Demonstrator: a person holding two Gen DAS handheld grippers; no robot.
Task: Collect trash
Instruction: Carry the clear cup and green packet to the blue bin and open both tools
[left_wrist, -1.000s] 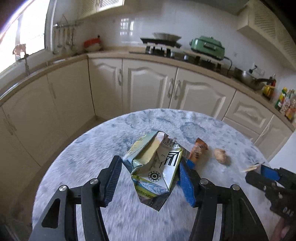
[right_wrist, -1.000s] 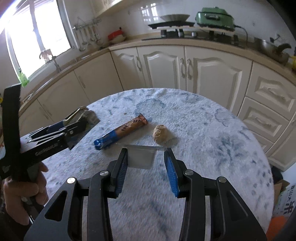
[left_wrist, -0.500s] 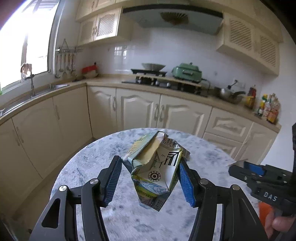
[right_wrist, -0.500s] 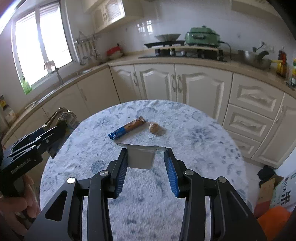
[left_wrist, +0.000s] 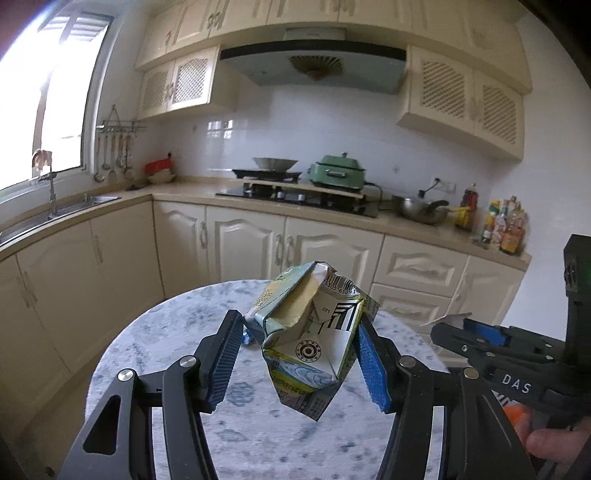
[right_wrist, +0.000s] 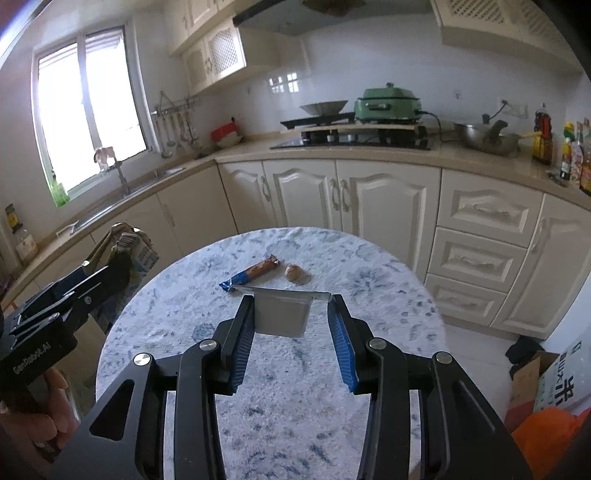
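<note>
Carton (left_wrist: 314, 332): crushed, held in my left gripper (left_wrist: 301, 328), jaws clenched on its sides, clear above the table (left_wrist: 147, 354). In the right wrist view I see the same carton (right_wrist: 136, 251) at the far left, off the table edge, with the left gripper (right_wrist: 110, 269) around it and a hand (right_wrist: 55, 417) on the handle.

Cup (right_wrist: 282, 312): small, pale plastic, with a peeled lid flap along its top edge. My right gripper (right_wrist: 291, 317) carries it above the table (right_wrist: 388, 302). The left pad presses the cup wall; on the right side only the lid flap meets the pad, and a gap shows between that pad and the cup wall. I read the jaws as grasping the cup. In the left wrist view the right gripper (left_wrist: 454, 326) enters from the right, with a white scrap at its tip.

Items on the table:
1. Wrapper (right_wrist: 251, 275), brown and blue, lying flat beyond the cup.
2. Lump (right_wrist: 293, 273), tan and rounded, just beside the brown end of the wrapper, apart from it.

Floor, lower right of the right wrist view: an open box (right_wrist: 535, 380) and an orange object (right_wrist: 546, 439).
</note>
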